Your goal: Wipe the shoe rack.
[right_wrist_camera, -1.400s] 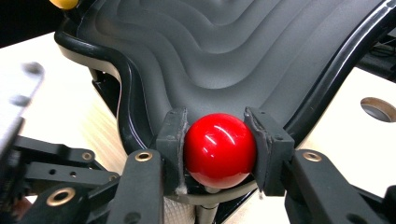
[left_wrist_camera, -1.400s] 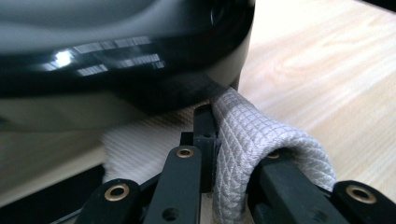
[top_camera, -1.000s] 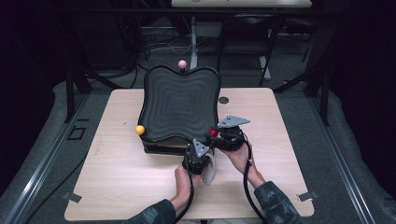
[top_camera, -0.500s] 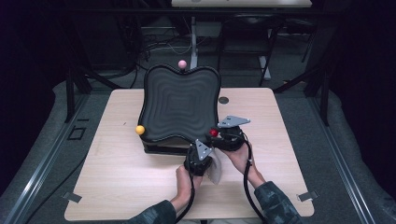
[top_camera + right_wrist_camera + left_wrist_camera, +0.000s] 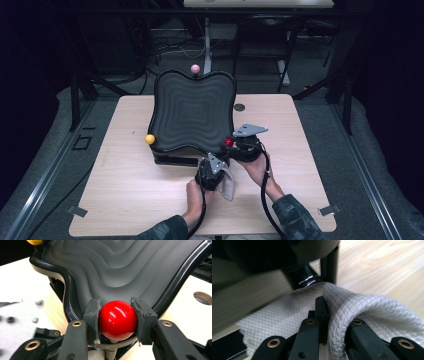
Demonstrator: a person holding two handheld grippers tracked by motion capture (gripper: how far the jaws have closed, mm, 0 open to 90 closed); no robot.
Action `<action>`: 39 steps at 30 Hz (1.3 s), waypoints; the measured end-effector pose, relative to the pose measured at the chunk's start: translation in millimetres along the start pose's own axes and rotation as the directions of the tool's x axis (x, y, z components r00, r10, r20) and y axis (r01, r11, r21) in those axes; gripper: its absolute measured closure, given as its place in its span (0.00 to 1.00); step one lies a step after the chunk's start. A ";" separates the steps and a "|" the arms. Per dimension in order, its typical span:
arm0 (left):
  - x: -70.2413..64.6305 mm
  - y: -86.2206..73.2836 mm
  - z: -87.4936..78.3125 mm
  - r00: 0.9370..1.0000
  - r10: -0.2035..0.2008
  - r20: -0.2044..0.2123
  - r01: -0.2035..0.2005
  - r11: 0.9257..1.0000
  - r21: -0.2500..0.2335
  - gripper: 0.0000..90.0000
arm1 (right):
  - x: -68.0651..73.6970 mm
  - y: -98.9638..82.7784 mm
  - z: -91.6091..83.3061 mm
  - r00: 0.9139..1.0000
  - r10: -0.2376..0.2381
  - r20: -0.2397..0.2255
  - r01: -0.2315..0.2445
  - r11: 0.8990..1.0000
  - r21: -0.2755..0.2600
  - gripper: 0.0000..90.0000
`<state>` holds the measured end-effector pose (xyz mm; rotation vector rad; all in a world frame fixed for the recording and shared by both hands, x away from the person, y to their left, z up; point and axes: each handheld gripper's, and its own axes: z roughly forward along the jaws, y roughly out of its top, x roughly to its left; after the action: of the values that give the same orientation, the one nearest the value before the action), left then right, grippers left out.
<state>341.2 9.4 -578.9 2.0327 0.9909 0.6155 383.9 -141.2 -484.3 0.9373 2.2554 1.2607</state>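
Cloth (image 5: pixel 362 312) weave shows between left jaws; red ball (image 5: pixel 117 320) between right.

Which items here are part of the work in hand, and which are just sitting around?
In use:
- white cloth, pinched in the left gripper
- red ball, clamped by the right gripper
- black wavy tray, which bears the ball at its corner

Idle:
- yellow ball
- pink ball
- table's round hole

Cloth (image 5: pixel 367 312) pinched between left jaws, before tray base; ball (image 5: pixel 117 320) between right jaws, tray (image 5: pixel 130 267) behind.
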 end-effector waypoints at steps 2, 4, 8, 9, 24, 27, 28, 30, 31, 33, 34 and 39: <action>1.9 -2.2 1.5 1.000 0.002 -0.014 -0.002 1.000 0.007 0.94 | 0.0 -0.1 0.0 1.000 0.000 0.001 0.000 1.000 -0.001 0.67; 4.0 -4.3 2.1 1.000 0.002 -0.026 -0.002 1.000 0.007 0.94 | -0.6 0.1 -0.2 1.000 0.000 -0.002 0.000 1.000 0.002 0.67; 11.1 -8.1 1.0 0.999 -0.014 -0.043 0.014 1.000 0.016 0.94 | -2.0 -0.2 -1.5 1.000 0.002 0.003 -0.002 1.000 0.006 0.67; 12.6 -9.1 0.4 0.999 -0.013 -0.050 0.014 1.000 0.016 0.94 | -2.3 -0.3 -1.6 1.000 0.002 0.002 -0.002 1.000 0.005 0.67; 51.8 -27.9 -20.5 0.975 -0.115 -0.189 0.117 0.993 0.000 0.94 | -3.5 -0.7 -2.3 1.000 0.001 0.000 -0.001 1.000 0.001 0.67; 59.5 -30.8 -23.1 0.967 -0.151 -0.207 0.154 0.988 -0.004 0.94 | -3.1 -0.5 -2.5 1.000 0.000 0.013 0.000 1.000 0.006 0.67; 62.9 -31.9 -24.5 0.963 -0.164 -0.214 0.166 0.986 -0.005 0.94 | -3.1 -0.5 -2.5 1.000 0.000 0.012 0.000 1.000 0.006 0.67; 69.1 -34.8 -27.5 0.953 -0.189 -0.238 0.193 0.981 -0.009 0.94 | -3.4 -0.6 -2.4 1.000 0.002 0.013 -0.002 1.000 0.005 0.67; 72.2 -36.3 -29.1 0.948 -0.197 -0.251 0.200 0.980 -0.013 0.94 | -3.4 -0.6 -2.5 1.000 0.002 0.021 -0.002 1.000 0.007 0.67; 78.7 -39.1 -32.2 0.938 -0.218 -0.269 0.221 0.975 -0.020 0.94 | -3.4 -0.6 -2.6 1.000 0.002 0.019 -0.002 1.000 0.007 0.67; 83.0 -40.6 -34.0 0.932 -0.234 -0.276 0.237 0.971 -0.023 0.94 | -3.3 -0.5 -2.6 1.000 0.002 0.022 -0.002 1.000 0.008 0.67; 98.9 -44.9 -40.4 0.905 -0.290 -0.312 0.294 0.955 -0.038 0.94 | -3.3 -0.4 -2.4 1.000 0.003 0.017 -0.003 1.000 0.007 0.67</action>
<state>351.1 124.8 -583.5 1.7752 1.4583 0.7857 384.6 -145.2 -483.4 0.9506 2.2476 1.2429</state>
